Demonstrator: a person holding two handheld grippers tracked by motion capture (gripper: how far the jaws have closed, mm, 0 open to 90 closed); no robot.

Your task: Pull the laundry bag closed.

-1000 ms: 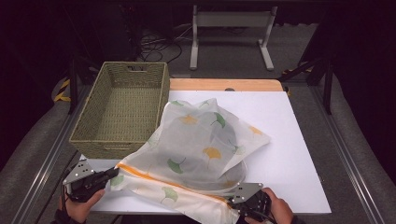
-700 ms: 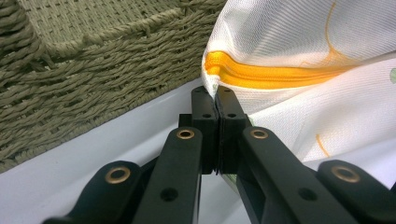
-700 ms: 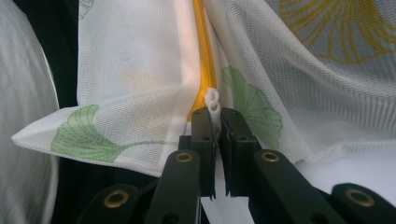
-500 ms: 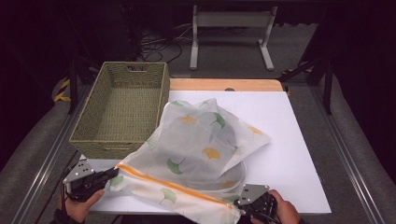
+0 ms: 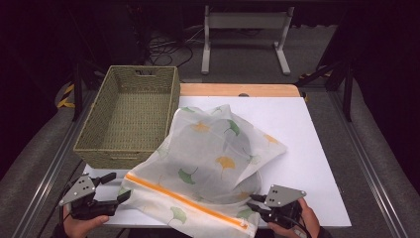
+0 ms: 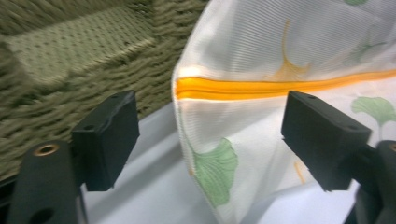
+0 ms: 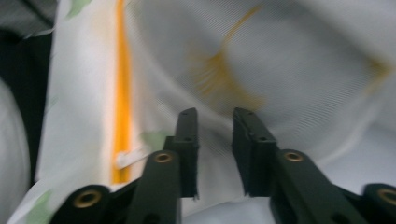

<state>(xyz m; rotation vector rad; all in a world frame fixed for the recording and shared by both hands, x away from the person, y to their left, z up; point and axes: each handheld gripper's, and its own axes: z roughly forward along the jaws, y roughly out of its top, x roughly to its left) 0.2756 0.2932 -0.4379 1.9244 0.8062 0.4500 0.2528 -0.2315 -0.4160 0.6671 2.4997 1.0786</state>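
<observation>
A white mesh bag (image 5: 218, 148) printed with ginkgo leaves lies on the white table top (image 5: 302, 129), its orange zipper (image 5: 183, 198) running along the near edge. My left gripper (image 5: 115, 187) sits at the bag's left corner. Its jaws have just been opening and stand wide, with the zipper end (image 6: 280, 86) of the bag (image 6: 261, 46) loose between them, untouched by the pads. At the bag's right near corner, my right gripper (image 5: 252, 202) has also just been opening. Its jaws (image 7: 215, 116) stand a little apart over the mesh (image 7: 303, 56), beside the zipper (image 7: 122, 93), gripping nothing.
A woven green basket (image 5: 119, 153) stands at the table's left, just behind the left gripper, and it holds nothing; its wall (image 6: 70, 46) is close. A wooden strip (image 5: 237, 90) edges the table's far side. A metal stand (image 5: 245, 34) is on the floor beyond.
Both grippers have let go of the bag's near edge. The left jaws sprang wide apart in place. The right gripper opened and shifted slightly right and away from the edge.
</observation>
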